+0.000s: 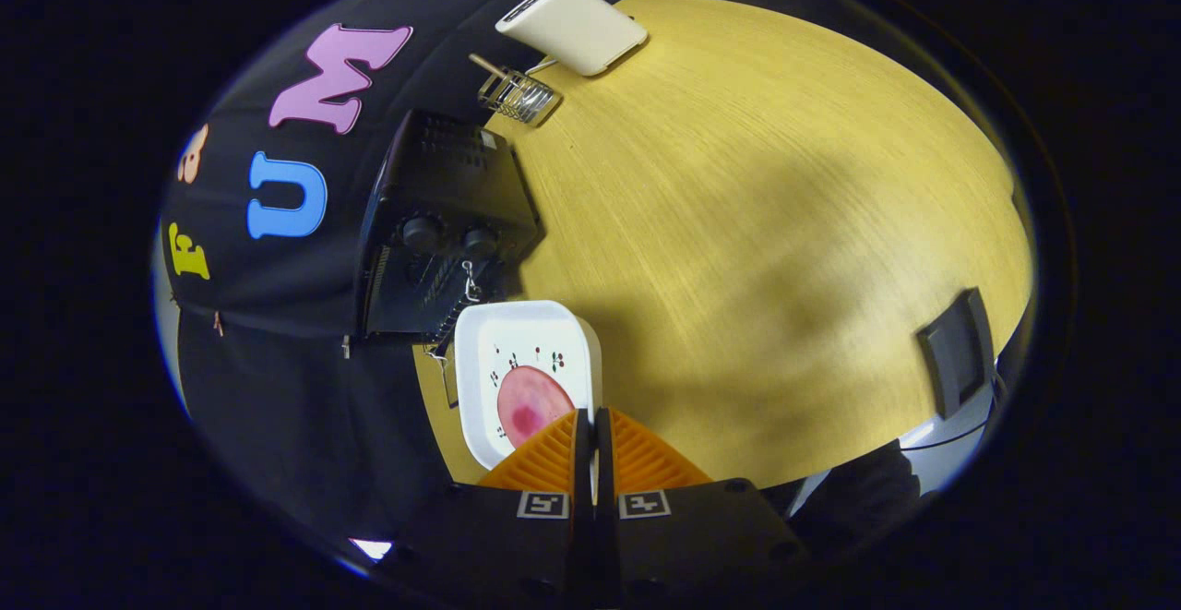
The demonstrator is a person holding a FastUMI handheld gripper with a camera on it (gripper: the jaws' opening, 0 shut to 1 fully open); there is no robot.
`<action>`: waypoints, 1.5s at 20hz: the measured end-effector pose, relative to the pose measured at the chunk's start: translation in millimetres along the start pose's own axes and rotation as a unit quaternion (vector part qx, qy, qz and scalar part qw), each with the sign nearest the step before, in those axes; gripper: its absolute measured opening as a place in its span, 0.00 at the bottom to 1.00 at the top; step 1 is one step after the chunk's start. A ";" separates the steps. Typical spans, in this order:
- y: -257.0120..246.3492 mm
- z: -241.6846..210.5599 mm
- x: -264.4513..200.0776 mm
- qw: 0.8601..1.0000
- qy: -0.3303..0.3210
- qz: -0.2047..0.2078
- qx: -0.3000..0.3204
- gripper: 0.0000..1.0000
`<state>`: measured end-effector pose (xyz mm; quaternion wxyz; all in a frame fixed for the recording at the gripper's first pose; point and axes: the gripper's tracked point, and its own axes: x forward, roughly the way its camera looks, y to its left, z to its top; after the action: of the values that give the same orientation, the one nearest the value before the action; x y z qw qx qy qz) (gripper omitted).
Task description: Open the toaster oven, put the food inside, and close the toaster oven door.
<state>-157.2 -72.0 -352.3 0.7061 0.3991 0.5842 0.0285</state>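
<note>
Hand-held gripper (pixel 590 430) clamped on the white plate (pixel 521 333) rim, food (pixel 530 402) aboard. Toaster oven (pixel 443 232) at eleven o'clock; next, insertion.

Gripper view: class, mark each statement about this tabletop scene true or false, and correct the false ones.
1. The orange fingers are closed on the rim of the white plate. True.
2. The plate holds a slice of pink food. True.
3. The toaster oven is white. False: it is black.
4. The plate is already inside the toaster oven. False: it is in front of the oven, held in the gripper.
5. A wire rack lies on the wooden table beyond the oven. True.
6. The white box sits on top of the oven. False: it lies on the table beyond the rack.
</note>
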 end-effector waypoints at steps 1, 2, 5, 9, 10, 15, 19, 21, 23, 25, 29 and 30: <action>11.0 -8.0 5.0 1.000 -0.001 0.002 0.004 0.05; 22.2 -15.5 11.6 1.000 -0.001 0.004 0.006 0.05; 57.8 -29.1 34.7 1.000 -0.009 0.006 0.018 0.05; 103.2 -28.7 73.7 0.998 -0.034 0.009 0.050 0.05; 111.5 -25.4 84.9 0.997 -0.044 0.005 0.060 0.05; 148.4 -13.6 131.4 0.985 -0.097 -0.012 0.139 0.05; 167.3 -5.2 164.0 0.959 -0.139 -0.020 0.247 0.05; 176.0 -3.0 178.5 0.946 -0.157 -0.024 0.281 0.05; 185.5 3.4 190.5 0.938 -0.179 -0.028 0.296 0.05; 194.1 10.8 198.4 0.926 -0.199 -0.032 0.320 0.05; 198.6 26.8 206.8 0.898 -0.244 -0.046 0.364 0.05; 201.8 27.5 210.5 0.896 -0.244 -0.045 0.370 0.05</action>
<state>18.5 157.3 -400.8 0.6285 0.5992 0.3795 -0.3192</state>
